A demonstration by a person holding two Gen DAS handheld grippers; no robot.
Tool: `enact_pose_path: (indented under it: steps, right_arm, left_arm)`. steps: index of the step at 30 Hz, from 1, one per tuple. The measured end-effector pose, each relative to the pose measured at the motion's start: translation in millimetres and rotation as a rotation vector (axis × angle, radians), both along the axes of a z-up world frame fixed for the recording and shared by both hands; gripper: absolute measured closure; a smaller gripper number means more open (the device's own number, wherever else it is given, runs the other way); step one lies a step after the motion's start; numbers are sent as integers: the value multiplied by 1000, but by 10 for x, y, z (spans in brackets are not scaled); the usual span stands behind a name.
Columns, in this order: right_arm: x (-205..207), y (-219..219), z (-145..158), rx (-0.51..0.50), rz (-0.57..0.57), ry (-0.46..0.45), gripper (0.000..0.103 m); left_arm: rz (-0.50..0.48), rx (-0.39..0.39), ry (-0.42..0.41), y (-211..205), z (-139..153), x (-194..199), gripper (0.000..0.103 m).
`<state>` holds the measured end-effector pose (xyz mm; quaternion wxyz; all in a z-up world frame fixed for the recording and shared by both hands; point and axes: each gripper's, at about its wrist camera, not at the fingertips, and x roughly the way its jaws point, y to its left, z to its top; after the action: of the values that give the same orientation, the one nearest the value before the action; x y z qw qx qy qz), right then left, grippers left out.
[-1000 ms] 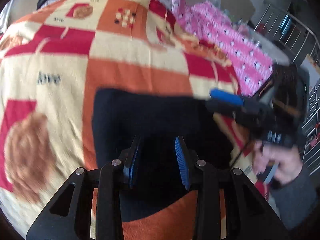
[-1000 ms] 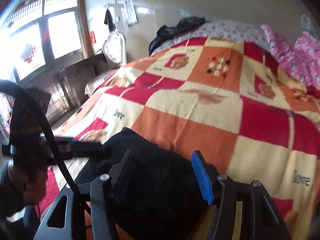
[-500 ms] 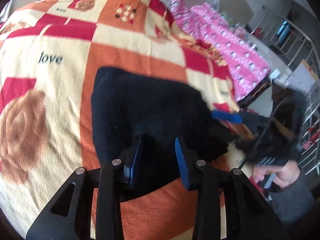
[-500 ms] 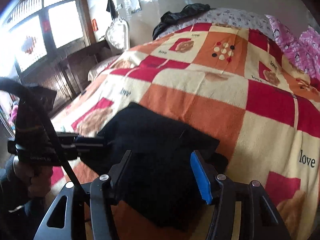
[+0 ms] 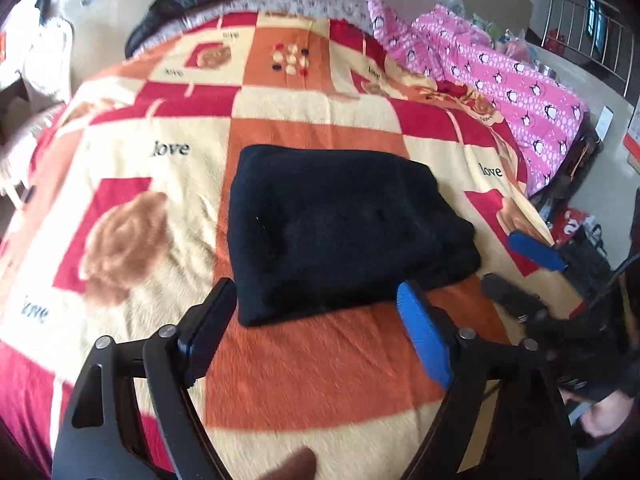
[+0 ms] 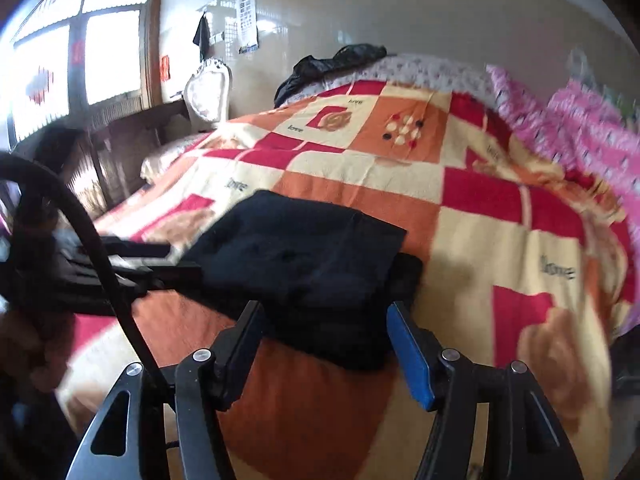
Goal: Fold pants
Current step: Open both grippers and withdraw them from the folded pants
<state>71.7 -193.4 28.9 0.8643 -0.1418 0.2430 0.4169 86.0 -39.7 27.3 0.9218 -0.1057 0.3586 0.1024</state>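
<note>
Left wrist view showed the folded pants (image 5: 344, 228) lying just ahead of the left gripper (image 5: 316, 320), whose jaws had just spread wide, holding nothing.

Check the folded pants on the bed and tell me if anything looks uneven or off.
Mostly tidy. The black pants lie folded on the checked blanket, but a lower layer sticks out past the top fold at the right edge in the right wrist view, so the edges do not line up. Both grippers are clear of them.
</note>
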Motion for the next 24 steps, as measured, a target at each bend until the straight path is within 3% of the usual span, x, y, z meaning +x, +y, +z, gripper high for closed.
enact_pose_path:
  steps: [5, 8, 18, 24]
  right_arm:
    - [101, -151, -97, 55, -54, 40, 42]
    - [192, -138, -113, 54, -93, 67, 42]
    - [84, -42, -145, 19, -57, 12, 42]
    - [95, -56, -146, 26, -54, 16, 42]
  left_arm:
    - [22, 69, 29, -222, -52, -121, 20]
    - [27, 68, 39, -264, -78, -123, 20]
    - [55, 69, 70, -207, -150, -133, 20]
    - [80, 68, 25, -158, -153, -190, 20]
